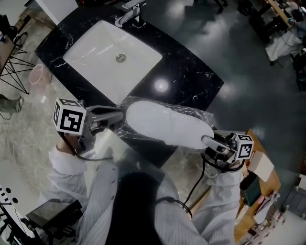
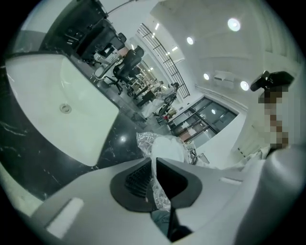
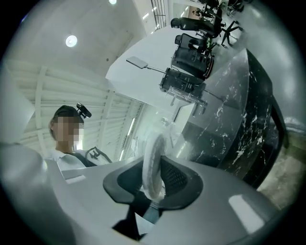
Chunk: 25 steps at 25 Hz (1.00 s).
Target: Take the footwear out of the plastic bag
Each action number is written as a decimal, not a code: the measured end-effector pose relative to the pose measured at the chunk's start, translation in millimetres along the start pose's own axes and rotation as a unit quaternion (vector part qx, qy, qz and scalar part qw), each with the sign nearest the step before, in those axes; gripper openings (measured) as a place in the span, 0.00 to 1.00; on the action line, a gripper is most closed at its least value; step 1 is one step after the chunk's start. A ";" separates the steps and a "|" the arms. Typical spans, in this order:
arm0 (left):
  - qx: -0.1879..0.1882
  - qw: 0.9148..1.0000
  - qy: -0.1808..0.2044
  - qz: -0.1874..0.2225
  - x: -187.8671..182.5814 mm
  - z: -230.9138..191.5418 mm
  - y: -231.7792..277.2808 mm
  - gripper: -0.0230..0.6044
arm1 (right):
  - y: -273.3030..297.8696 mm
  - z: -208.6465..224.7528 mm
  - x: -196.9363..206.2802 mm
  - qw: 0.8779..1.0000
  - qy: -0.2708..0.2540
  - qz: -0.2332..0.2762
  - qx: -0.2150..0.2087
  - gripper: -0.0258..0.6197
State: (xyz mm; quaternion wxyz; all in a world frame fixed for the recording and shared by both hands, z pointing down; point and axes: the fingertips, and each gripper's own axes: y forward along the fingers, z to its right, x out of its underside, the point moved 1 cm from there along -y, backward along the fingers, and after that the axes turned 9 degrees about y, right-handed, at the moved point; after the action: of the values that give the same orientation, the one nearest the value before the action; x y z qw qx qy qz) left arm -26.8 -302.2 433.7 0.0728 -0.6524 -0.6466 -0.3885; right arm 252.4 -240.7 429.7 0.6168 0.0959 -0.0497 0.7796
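Note:
A white flat slipper [image 1: 165, 125] lies inside a clear crinkled plastic bag [image 1: 198, 114] at the front edge of the black marble counter [image 1: 191, 81]. My left gripper [image 1: 119, 115] is at the bag's left end. In the left gripper view its jaws [image 2: 154, 184] are shut on a thin fold of the bag film [image 2: 160, 195], with the slipper [image 2: 168, 148] beyond. My right gripper [image 1: 206, 141] is at the slipper's right end. In the right gripper view the jaws [image 3: 154, 179] hold the slipper's white rim [image 3: 152, 160], which fills the gap between the pads.
A white rectangular sink [image 1: 95, 50] with a drain is set in the counter behind the bag, and a chrome faucet [image 1: 131, 13] stands at its far side. A pink bin [image 1: 39, 74] stands on the floor at left. A wooden stand [image 1: 260, 177] is at right.

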 end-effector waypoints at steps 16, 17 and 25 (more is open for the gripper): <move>-0.016 0.999 0.037 0.026 -5.9 17.0 -30.7 0.04 | -12.2 -25.4 13.3 1.000 -0.025 0.013 0.008 0.19; -0.017 0.999 0.038 0.028 -6.3 17.1 -31.1 0.04 | -12.9 -25.4 13.6 0.999 -0.027 0.015 0.010 0.19; -0.045 0.997 0.026 0.051 -10.6 4.7 -51.1 0.04 | -32.7 -25.3 13.9 0.998 -0.025 0.058 0.018 0.19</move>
State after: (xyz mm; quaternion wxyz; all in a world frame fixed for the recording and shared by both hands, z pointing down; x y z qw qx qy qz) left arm -69.4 -299.8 403.2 0.0801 -0.6767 -0.5925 -0.4297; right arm 278.9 -214.8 406.6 0.5676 0.1235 -0.0569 0.8120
